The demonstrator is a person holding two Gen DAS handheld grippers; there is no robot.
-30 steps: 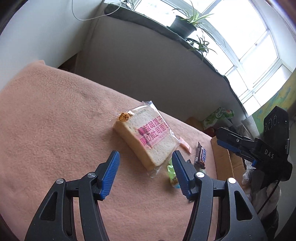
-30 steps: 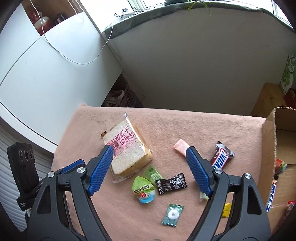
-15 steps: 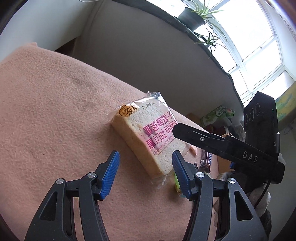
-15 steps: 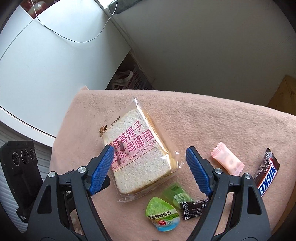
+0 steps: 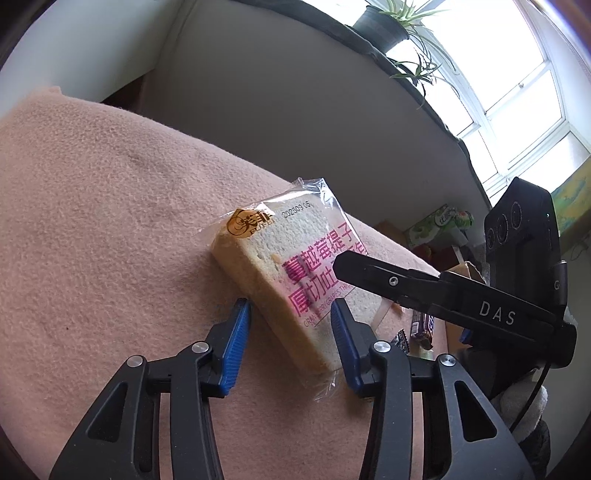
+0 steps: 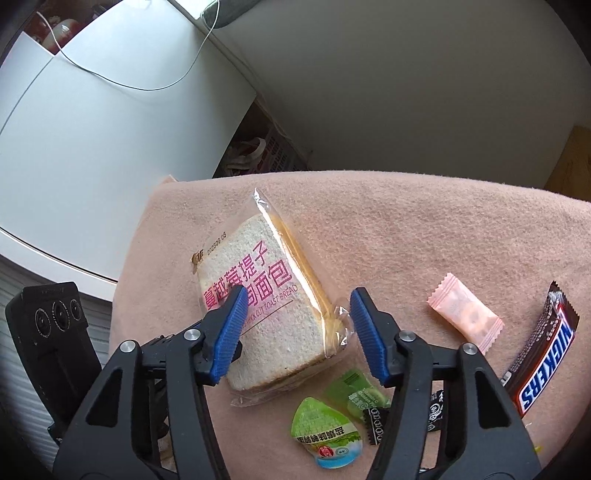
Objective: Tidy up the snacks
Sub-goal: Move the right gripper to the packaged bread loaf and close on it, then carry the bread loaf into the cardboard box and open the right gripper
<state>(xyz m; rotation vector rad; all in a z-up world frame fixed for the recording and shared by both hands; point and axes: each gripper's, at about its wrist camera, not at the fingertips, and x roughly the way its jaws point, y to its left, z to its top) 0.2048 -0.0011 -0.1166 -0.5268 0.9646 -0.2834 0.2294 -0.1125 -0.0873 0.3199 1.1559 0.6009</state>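
A wrapped slice of toast bread (image 5: 295, 266) with pink lettering lies on the pink blanket (image 5: 92, 221). My left gripper (image 5: 290, 314) is open, its blue pads straddling the bread's near corner. My right gripper (image 6: 297, 301) is open too, hovering over the bread (image 6: 258, 295) with its pads on either side; its black finger (image 5: 399, 282) crosses over the bread in the left wrist view. A pink candy (image 6: 465, 312), a Snickers bar (image 6: 543, 354), a green jelly cup (image 6: 325, 432), a green sachet (image 6: 354, 387) and a black candy (image 6: 436, 410) lie to the right.
The blanket's (image 6: 406, 221) far edge drops to a white wall. A white cabinet (image 6: 92, 129) stands at the left. A cardboard box (image 5: 461, 269) sits past the blanket's right end. Potted plants (image 5: 391, 26) stand on the window sill.
Both grippers have moved in toward the bread, which now lies between each pair of pads. The right gripper has come lower over it and closed in partly.
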